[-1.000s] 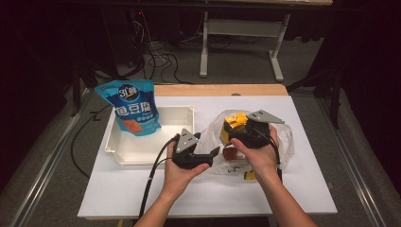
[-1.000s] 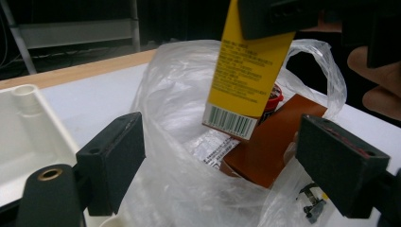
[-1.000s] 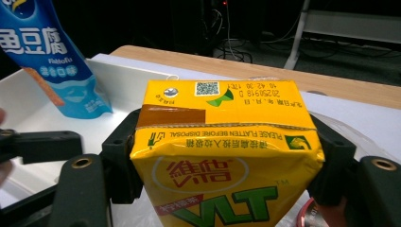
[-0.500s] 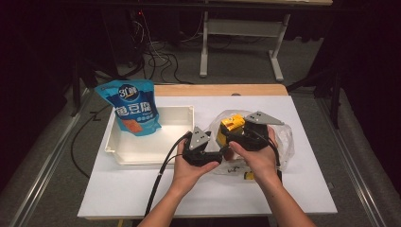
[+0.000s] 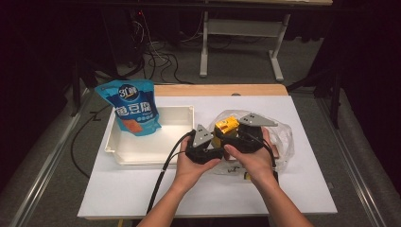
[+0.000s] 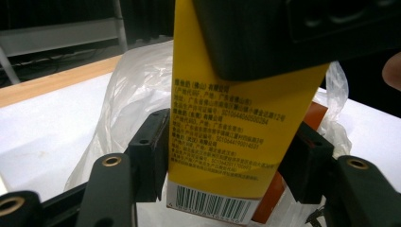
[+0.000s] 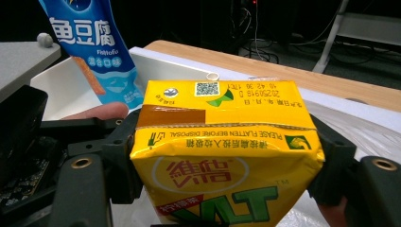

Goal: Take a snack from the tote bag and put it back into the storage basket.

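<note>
Over the white table (image 5: 142, 189), both claws (apparently touching) flank the yellow carton (image 7: 222, 142).

A white counter (image 5: 142, 194) with a wooden strip (image 5: 222, 90) along its far edge, beyond the claws, stands on a grey floor (image 5: 47, 161). Farther off, a pale frame (image 5: 241, 28) on two legs rises from the floor, with black cables (image 5: 161, 61) tangled to its left. Metal rails (image 5: 42, 165) flank the counter. The surroundings are dark; light falls mainly on the counter.
</note>
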`<move>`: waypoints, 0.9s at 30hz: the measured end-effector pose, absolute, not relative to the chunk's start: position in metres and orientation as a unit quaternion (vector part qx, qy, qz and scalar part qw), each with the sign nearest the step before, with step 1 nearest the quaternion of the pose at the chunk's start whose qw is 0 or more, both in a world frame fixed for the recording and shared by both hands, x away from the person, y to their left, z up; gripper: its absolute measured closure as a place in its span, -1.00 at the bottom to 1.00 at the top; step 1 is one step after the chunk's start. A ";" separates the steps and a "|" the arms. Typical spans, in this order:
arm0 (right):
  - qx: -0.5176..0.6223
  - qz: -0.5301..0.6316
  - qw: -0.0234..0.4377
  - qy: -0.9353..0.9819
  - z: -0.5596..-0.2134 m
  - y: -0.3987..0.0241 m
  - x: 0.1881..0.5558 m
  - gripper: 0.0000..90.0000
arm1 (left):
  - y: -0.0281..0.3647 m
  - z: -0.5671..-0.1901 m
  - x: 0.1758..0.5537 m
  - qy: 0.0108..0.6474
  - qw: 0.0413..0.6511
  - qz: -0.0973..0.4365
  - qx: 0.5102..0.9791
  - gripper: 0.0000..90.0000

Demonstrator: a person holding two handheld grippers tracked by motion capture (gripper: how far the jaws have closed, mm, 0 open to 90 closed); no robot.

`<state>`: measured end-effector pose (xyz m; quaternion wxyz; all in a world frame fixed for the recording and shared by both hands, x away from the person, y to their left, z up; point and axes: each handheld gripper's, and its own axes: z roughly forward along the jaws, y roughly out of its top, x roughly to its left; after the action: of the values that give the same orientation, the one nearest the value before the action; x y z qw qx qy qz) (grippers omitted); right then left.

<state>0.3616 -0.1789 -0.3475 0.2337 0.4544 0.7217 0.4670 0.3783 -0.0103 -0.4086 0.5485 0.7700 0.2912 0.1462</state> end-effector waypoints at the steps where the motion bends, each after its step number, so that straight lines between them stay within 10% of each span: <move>1: 0.453 0.467 0.234 0.722 -0.348 -0.179 0.362 -0.34 | -0.010 -0.409 0.378 0.287 0.548 0.147 0.772 -0.04; 27: 0.440 0.517 0.219 0.701 -0.336 -0.211 0.354 -0.74 | 0.020 -0.396 0.390 0.313 0.558 0.134 0.757 0.15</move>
<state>0.3537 -0.2110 -0.3359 0.2191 0.4397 0.7010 0.5170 0.3898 0.0199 -0.3957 0.5583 0.7567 0.3126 0.1345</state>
